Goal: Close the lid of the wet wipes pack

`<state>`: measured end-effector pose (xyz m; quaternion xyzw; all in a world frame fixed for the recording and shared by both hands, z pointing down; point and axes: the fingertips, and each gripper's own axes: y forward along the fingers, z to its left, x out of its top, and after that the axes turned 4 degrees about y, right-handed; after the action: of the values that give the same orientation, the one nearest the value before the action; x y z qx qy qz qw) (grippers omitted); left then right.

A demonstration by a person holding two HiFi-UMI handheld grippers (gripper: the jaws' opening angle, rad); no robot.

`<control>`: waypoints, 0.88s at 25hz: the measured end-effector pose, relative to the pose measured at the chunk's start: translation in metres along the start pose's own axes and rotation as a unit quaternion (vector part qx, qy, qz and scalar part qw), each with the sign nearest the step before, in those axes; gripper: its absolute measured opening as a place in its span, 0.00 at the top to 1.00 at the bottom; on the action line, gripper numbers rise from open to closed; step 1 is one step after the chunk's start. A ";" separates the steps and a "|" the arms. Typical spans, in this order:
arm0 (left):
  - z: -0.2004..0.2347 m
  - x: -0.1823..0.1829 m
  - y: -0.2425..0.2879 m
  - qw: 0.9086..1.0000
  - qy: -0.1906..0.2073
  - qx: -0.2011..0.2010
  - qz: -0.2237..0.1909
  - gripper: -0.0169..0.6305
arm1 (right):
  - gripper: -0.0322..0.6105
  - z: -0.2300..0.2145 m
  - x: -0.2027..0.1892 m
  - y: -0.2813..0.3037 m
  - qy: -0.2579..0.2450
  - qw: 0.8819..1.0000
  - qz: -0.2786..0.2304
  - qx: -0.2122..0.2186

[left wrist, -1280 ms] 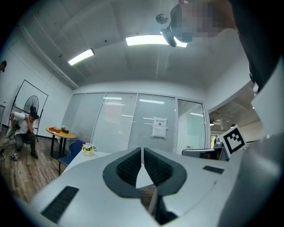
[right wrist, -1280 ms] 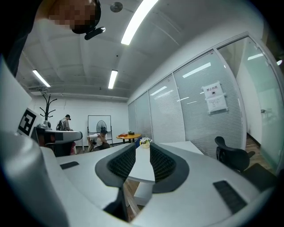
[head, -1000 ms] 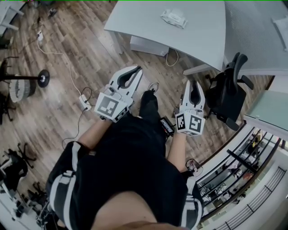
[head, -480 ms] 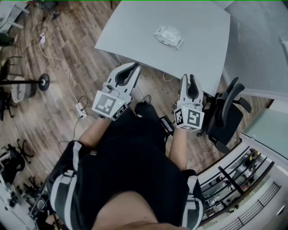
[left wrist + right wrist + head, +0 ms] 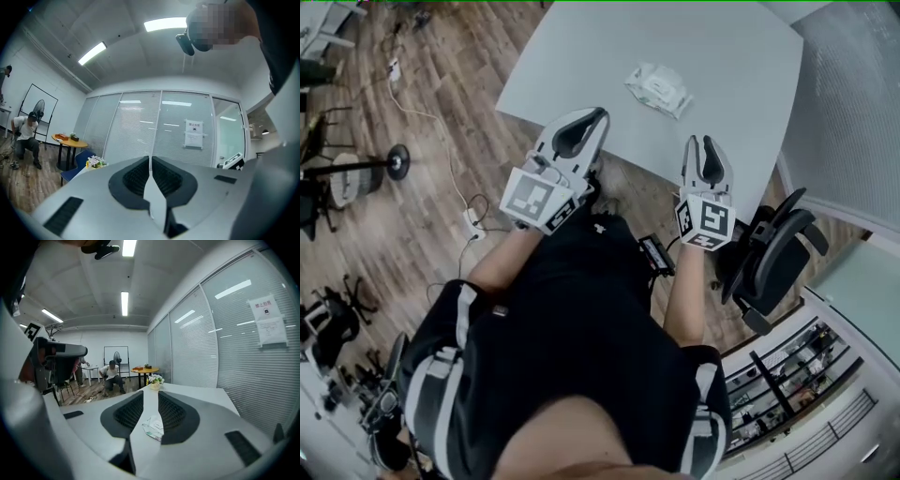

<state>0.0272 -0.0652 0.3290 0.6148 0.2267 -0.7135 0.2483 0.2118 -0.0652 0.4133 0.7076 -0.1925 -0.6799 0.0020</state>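
The white wet wipes pack [image 5: 658, 89] lies on the far part of the pale grey table [image 5: 581, 66], well beyond both grippers. In the right gripper view the pack [image 5: 153, 426] shows through the gap between the jaws, far ahead on the tabletop. My right gripper [image 5: 702, 141] hovers at the table's near edge; its jaws are opening, with nothing between them. My left gripper [image 5: 598, 114] is over the near edge too, its fingertips together and holding nothing. The left gripper view does not show the pack.
A black office chair [image 5: 773, 253] stands right of me by the table's corner. A flower pot [image 5: 155, 379] sits at the table's far end. Cables and a power strip [image 5: 473, 220] lie on the wooden floor at left. A person [image 5: 111, 373] crouches farther off.
Both grippers have moved forward from over the floor to the table's near edge. The table and the pack now lie closer in the head view.
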 end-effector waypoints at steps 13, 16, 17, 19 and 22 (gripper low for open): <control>0.116 -0.021 0.114 0.999 -0.017 -0.009 0.049 0.91 | 0.78 -0.038 -0.058 0.201 -0.045 0.985 0.163 0.036; 0.134 -0.033 0.133 0.998 -0.010 -0.006 0.056 0.91 | 0.77 -0.057 -0.084 0.243 -0.047 0.975 0.212 0.050; 0.139 -0.038 0.139 0.998 -0.010 -0.005 0.058 0.91 | 0.77 -0.063 -0.091 0.257 -0.047 0.971 0.227 0.056; 0.144 -0.045 0.151 0.998 -0.017 -0.011 0.059 0.91 | 0.77 -0.076 -0.104 0.282 -0.048 0.964 0.253 0.066; 0.149 -0.055 0.166 0.997 -0.030 -0.022 0.066 0.91 | 0.77 -0.092 -0.127 0.309 -0.043 0.951 0.296 0.076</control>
<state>0.0253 -0.2827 0.4016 0.6014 0.1937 -0.7083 0.3150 0.2172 -0.3401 0.6237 0.5869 -0.4448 -0.6617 0.1410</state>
